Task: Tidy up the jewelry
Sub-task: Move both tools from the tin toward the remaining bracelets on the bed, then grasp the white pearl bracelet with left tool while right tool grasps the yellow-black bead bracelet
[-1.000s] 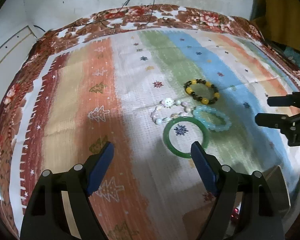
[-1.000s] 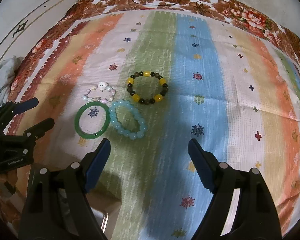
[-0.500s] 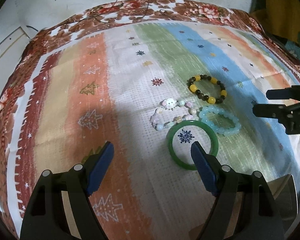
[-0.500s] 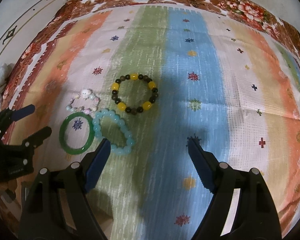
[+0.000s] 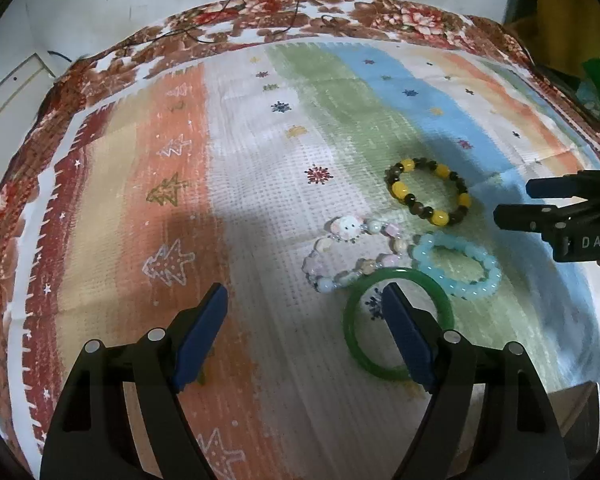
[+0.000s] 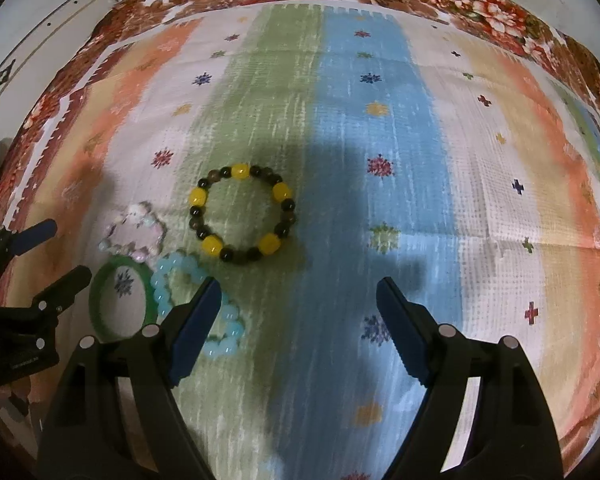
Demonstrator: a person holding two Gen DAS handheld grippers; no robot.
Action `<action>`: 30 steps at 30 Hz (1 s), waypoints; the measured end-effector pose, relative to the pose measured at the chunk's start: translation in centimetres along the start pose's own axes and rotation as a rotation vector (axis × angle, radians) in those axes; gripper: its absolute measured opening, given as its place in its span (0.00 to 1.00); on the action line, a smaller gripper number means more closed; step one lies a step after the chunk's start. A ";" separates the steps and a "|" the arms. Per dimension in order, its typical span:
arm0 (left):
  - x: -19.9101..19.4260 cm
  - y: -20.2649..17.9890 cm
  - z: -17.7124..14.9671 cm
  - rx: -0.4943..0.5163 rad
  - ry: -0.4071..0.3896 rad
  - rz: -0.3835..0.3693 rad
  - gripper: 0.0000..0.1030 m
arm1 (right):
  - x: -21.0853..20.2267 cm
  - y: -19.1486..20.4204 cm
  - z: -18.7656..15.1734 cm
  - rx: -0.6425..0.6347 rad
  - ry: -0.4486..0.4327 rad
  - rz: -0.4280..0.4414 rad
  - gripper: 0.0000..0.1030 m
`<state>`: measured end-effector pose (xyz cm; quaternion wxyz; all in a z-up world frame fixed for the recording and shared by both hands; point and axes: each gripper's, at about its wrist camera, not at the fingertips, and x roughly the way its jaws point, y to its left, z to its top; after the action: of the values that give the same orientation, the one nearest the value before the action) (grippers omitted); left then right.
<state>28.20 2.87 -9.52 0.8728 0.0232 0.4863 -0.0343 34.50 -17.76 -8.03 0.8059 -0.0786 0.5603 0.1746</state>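
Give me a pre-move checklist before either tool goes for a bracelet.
1. Left tool open, nothing held: ok.
2. Right tool open, nothing held: ok.
3. All four pieces flat on the cloth: ok.
4. Yellow-and-dark bracelet clear of the others: ok.
5. Green bangle free of neighbours: not ok, the pastel charm bracelet touches it.
6. Blue bead bracelet touching the bangle: cannot tell.

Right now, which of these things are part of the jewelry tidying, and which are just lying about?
Part of the job:
- green bangle
- pale blue bead bracelet
- yellow and dark bead bracelet
- pastel charm bracelet
- left gripper and right gripper, both open and empty

Just lying about:
- striped cloth
- black cable
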 end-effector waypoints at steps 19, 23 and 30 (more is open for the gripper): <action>3.6 1.1 1.2 -0.028 0.050 -0.021 0.77 | 3.8 0.3 3.0 -0.006 0.020 -0.049 0.77; 4.3 1.5 1.3 -0.051 0.061 -0.035 0.79 | 4.8 0.3 2.9 -0.018 0.036 -0.060 0.77; 4.7 1.8 1.0 -0.053 0.063 -0.048 0.68 | 5.1 0.4 2.7 -0.027 0.036 -0.063 0.71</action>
<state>31.68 4.44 -12.92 0.8563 -0.0107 0.5147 -0.0415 38.33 -15.54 -11.82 0.7995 -0.1100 0.5698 0.1553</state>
